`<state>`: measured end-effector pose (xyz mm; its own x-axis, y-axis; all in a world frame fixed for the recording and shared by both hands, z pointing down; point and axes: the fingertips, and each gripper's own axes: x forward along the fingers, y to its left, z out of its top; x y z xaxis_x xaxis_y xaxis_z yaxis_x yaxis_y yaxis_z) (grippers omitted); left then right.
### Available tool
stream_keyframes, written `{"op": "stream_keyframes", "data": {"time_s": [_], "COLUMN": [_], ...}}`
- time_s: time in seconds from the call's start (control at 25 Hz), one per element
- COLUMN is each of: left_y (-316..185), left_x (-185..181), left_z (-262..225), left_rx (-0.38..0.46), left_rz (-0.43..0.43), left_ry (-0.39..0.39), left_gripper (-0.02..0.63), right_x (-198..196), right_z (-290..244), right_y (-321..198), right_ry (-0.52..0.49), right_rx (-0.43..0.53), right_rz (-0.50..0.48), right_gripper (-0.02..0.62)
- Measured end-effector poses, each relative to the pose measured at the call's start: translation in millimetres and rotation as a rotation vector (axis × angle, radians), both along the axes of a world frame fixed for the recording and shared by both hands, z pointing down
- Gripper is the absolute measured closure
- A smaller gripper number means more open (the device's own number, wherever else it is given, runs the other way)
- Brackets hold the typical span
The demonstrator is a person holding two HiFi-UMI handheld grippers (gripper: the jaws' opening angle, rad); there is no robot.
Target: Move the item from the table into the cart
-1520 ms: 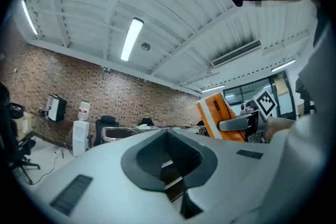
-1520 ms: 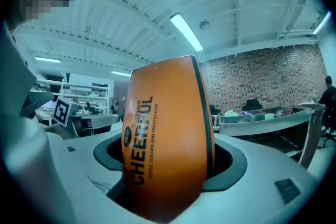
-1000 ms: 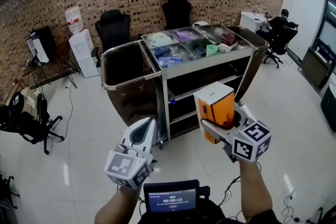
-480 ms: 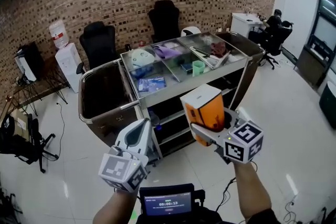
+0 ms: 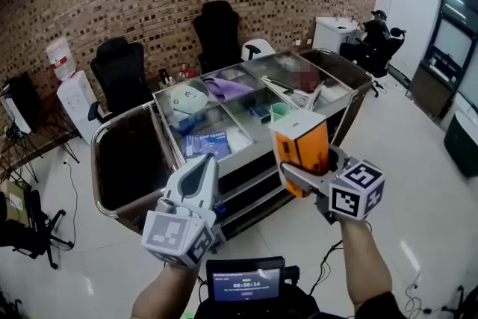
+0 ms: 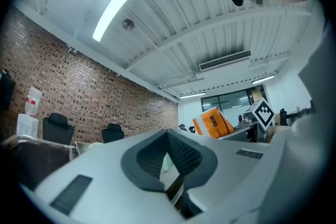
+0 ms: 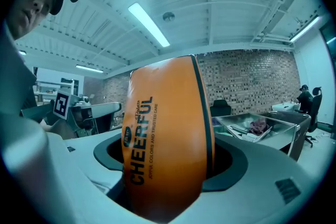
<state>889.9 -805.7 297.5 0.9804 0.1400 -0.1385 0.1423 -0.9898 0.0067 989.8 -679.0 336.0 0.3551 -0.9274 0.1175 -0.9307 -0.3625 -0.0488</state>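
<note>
The cart [image 5: 239, 155] is nearer; right fingers [image 7: 236, 161] grip orange-white box [image 5: 301, 149], left fingers [image 6: 193, 160] closed.

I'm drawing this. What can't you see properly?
- Right gripper view: the orange box hides most of the cart.
- Head view: things in the cart's far bins are too small and blurred to name.
- Head view: the box covers part of the cart's dark lower shelves.

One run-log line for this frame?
phase: transport | right gripper: shut on orange box | left gripper: shut, empty | cart: ahead, box not yet in
</note>
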Motion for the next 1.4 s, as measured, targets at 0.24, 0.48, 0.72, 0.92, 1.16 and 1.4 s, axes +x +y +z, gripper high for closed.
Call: {"op": "stream_keyframes", "data": {"time_s": [0.24,0.48,0.72,0.92,1.16,1.4], "left_y": [13,98,147,124,104,78], "left_x": [153,317,454,524,569,609], "left_z": [-32,-65,-80,-77,-82,-86], "left_rx": [-0.004,-0.038,-0.069,-0.023,-0.017,-0.028], "left_rz": [0.039,0.024,-0.055,-0.197,-0.217,-0.191], "left_ry": [-0.017,-0.01,-0.032,-0.046,-0.042,-0.088], "left_gripper": [0.604,0.604,0.604,0.604,0.604,0.604], "right_x": [162,326,464,550,610,664], "right_z": [-38,-75,-104,-110,-104,-117], "right_y": [17,89,131,113,85,53], "right_ry": [-0.014,0.036,0.048,0.04,0.019,0.016], "right_rx": [-0.031,-0.124,-0.12,-0.137,-0.166,-0.199], "right_rz": [0.014,-0.054,-0.144,-0.185,-0.177,-0.157], "right_gripper": [0.241,0.241,0.241,0.241,0.241,0.241]}}
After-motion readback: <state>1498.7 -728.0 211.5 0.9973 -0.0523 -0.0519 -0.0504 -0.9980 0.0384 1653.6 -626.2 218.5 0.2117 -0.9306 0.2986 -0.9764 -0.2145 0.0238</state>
